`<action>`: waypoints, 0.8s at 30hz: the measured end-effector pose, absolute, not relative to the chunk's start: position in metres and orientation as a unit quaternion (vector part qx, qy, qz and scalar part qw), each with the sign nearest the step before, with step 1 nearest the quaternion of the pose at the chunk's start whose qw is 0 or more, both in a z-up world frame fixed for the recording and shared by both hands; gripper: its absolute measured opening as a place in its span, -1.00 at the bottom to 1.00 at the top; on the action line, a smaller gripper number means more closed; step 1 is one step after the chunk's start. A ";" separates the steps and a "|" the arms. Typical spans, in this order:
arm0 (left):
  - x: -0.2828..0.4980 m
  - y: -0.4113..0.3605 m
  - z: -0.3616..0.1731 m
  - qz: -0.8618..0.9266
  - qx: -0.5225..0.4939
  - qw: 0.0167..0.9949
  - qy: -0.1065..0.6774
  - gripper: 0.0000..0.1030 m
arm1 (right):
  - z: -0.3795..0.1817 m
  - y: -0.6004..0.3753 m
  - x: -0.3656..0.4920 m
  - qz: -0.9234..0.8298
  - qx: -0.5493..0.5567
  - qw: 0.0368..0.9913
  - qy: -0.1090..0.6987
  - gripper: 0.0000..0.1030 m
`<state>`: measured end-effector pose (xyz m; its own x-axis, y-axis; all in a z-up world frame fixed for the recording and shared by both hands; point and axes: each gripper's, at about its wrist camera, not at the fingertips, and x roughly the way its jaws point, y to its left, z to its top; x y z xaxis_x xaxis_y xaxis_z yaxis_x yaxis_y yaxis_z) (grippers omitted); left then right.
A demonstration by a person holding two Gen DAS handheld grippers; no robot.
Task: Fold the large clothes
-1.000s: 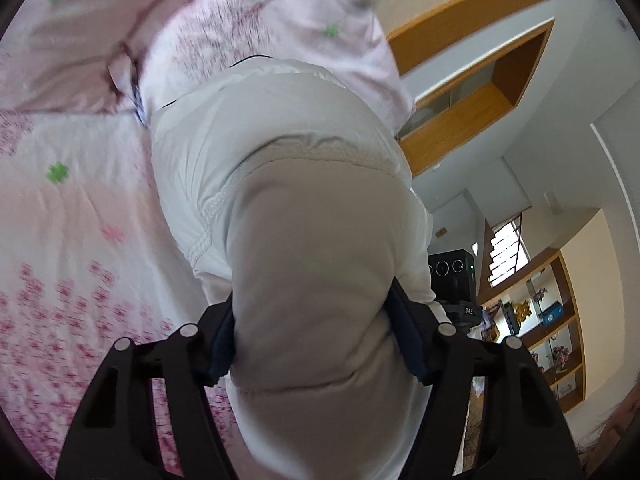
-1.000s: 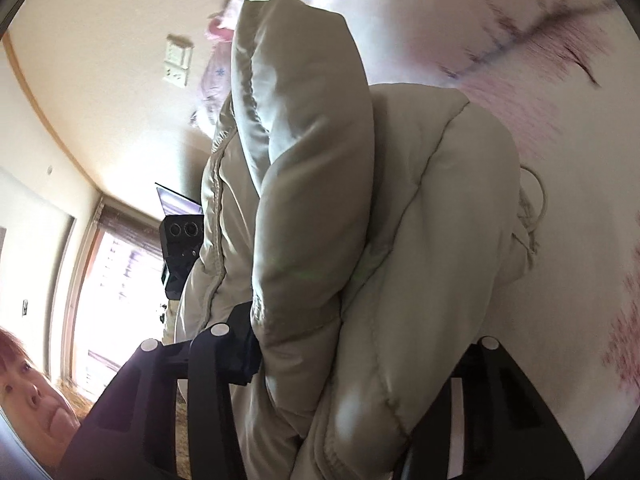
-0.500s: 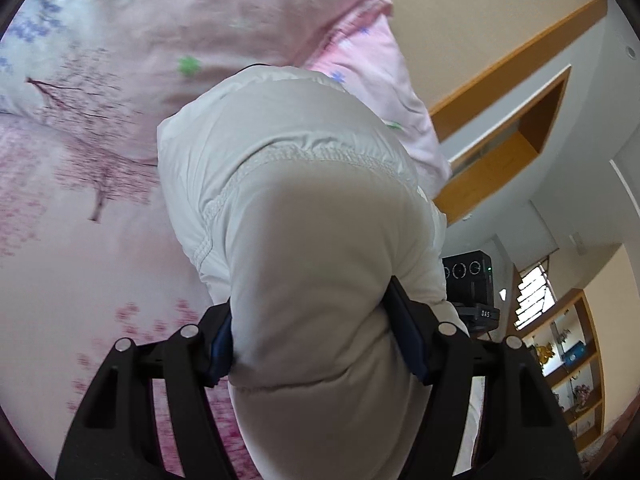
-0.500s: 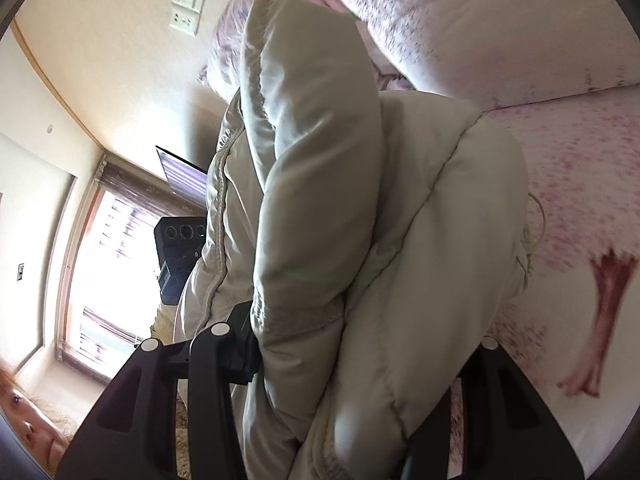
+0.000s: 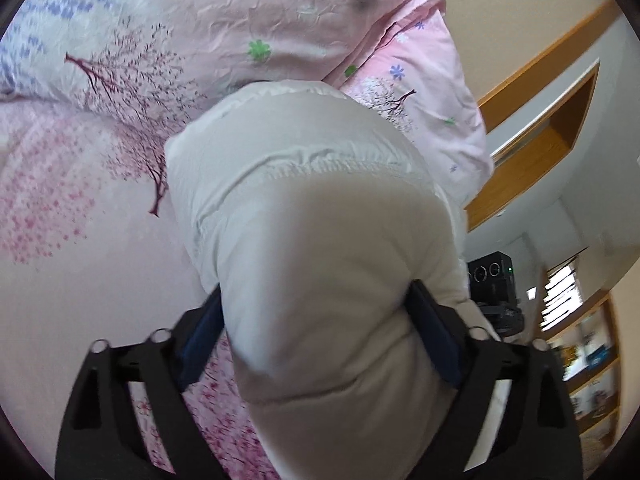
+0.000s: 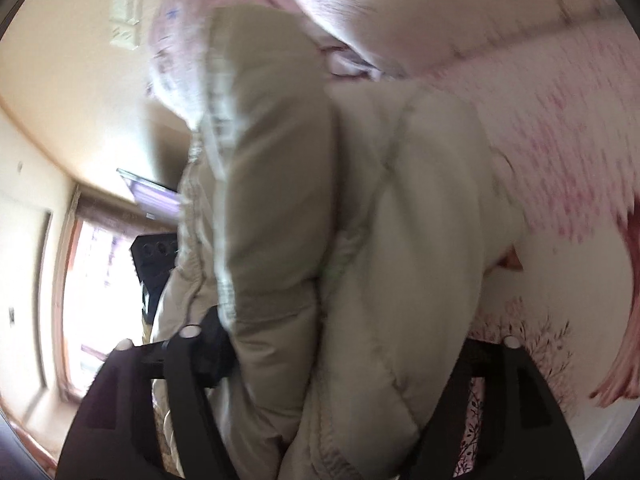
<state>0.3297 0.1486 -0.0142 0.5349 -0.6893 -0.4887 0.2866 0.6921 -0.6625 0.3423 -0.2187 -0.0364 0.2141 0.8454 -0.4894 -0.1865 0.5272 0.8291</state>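
A large puffy off-white padded jacket [image 5: 304,208] fills the middle of the left wrist view. My left gripper [image 5: 316,328] is shut on a thick fold of it, blue pads pressed into both sides. In the right wrist view the same jacket [image 6: 360,216] shows as beige bulging folds with a zipper edge on the left. My right gripper [image 6: 344,344] is shut on another bunch of it. The jacket hangs between both grippers above the pink floral bed sheet [image 5: 72,240].
Pink floral pillows [image 5: 304,20] lie at the head of the bed, also in the right wrist view [image 6: 420,12]. A black camera device [image 5: 494,280] stands beyond the bed. A wooden shelf unit [image 5: 588,356] and a bright window [image 6: 92,300] line the room.
Both grippers have swung with the jacket toward the head of the bed; the pillows and sheet now fill more of each view. The grip on the jacket is unchanged.
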 end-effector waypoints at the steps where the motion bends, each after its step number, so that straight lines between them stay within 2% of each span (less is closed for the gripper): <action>1: 0.328 0.147 -0.013 -0.284 -0.255 0.841 0.383 0.90 | -0.043 -0.223 0.340 0.360 0.329 0.708 0.511 0.46; 5: 0.320 0.138 0.009 -0.243 -0.205 0.871 0.375 0.90 | -0.037 -0.233 0.330 0.328 0.307 0.738 0.503 0.65; 9: 0.291 0.130 0.043 -0.177 -0.133 0.914 0.341 0.97 | 0.000 -0.246 0.304 0.260 0.246 0.807 0.470 0.69; 13: 0.259 0.125 0.067 -0.173 -0.115 0.927 0.311 0.97 | 0.039 -0.262 0.271 0.190 0.210 0.870 0.404 0.80; 18: 0.241 0.099 0.075 -0.158 -0.084 0.929 0.324 0.97 | 0.072 -0.231 0.218 0.196 0.119 0.926 0.300 0.78; 21: 0.232 0.082 0.076 -0.157 -0.065 0.933 0.317 0.97 | 0.080 -0.196 0.193 0.203 0.069 0.944 0.252 0.47; 24: 0.223 0.071 0.075 -0.146 -0.046 0.939 0.307 0.97 | 0.080 -0.178 0.193 0.211 0.067 0.939 0.264 0.10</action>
<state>0.2232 0.0710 0.0746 0.7688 -0.3022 -0.5636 0.2461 0.9532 -0.1754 0.1927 -0.1778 0.0804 0.7718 0.4307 -0.4678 -0.3598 0.9024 0.2371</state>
